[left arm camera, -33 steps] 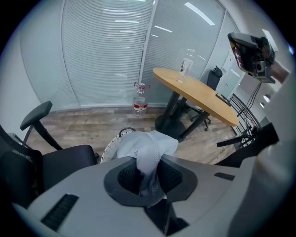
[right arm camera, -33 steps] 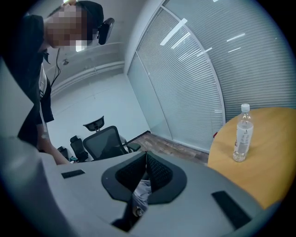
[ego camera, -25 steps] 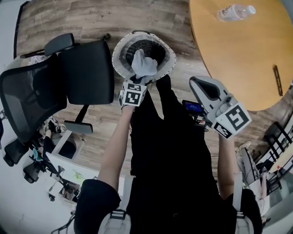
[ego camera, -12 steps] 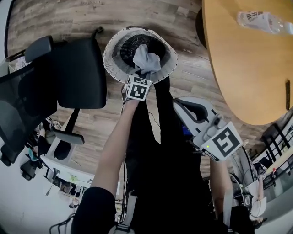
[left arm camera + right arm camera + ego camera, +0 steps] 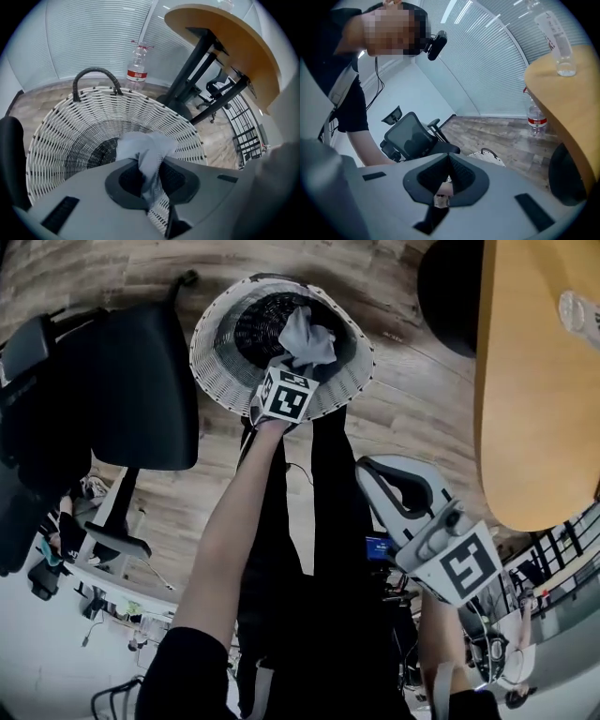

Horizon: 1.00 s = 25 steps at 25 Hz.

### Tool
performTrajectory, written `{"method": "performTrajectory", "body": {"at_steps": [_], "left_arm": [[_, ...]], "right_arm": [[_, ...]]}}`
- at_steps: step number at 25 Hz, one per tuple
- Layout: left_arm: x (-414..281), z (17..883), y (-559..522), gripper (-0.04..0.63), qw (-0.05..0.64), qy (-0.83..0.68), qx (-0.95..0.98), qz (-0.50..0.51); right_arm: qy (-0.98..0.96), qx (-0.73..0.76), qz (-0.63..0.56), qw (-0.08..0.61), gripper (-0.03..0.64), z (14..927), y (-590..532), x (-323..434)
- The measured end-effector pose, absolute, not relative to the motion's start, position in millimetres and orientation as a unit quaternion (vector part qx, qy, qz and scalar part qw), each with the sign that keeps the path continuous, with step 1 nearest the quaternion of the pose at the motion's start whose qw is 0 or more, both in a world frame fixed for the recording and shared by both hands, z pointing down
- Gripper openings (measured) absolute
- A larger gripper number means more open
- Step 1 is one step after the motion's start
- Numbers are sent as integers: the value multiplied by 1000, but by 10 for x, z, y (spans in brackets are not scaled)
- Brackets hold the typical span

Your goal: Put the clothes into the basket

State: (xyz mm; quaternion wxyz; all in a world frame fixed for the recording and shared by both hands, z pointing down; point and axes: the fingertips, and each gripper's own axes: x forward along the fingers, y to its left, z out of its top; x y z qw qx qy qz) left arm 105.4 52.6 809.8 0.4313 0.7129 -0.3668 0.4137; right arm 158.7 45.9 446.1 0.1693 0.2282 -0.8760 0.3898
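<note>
A white wicker basket (image 5: 214, 354) with a dark inside stands on the wooden floor; its handle (image 5: 93, 72) shows in the left gripper view. My left gripper (image 5: 298, 362) points down into the basket's mouth, shut on a light grey cloth (image 5: 309, 332). That cloth (image 5: 143, 145) hangs bunched between the jaws over the basket's wall (image 5: 65, 136). My right gripper (image 5: 377, 472) hangs off to the right above the floor, away from the basket, shut with nothing in it. In its own view the right gripper (image 5: 448, 157) has its pads meeting at the tips.
A black office chair (image 5: 112, 381) stands just left of the basket. A round wooden table (image 5: 534, 381) with a plastic bottle (image 5: 583, 310) lies to the right, its dark foot (image 5: 450, 287) near the basket. Another water bottle (image 5: 137, 68) stands on the floor beyond the basket.
Both hands have come down. The left gripper has carried the grey cloth lower, to the basket's mouth. The right gripper has sunk and slid lower in the head view, still with nothing in it.
</note>
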Motion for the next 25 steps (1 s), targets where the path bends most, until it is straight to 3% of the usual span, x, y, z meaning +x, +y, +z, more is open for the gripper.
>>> {"method": "performTrajectory", "body": {"at_steps": [25], "left_arm": [[752, 9966, 30, 72, 445, -350, 681, 464]], "right_arm": [[-829, 272, 451, 187, 17, 5609, 533, 1483]]}}
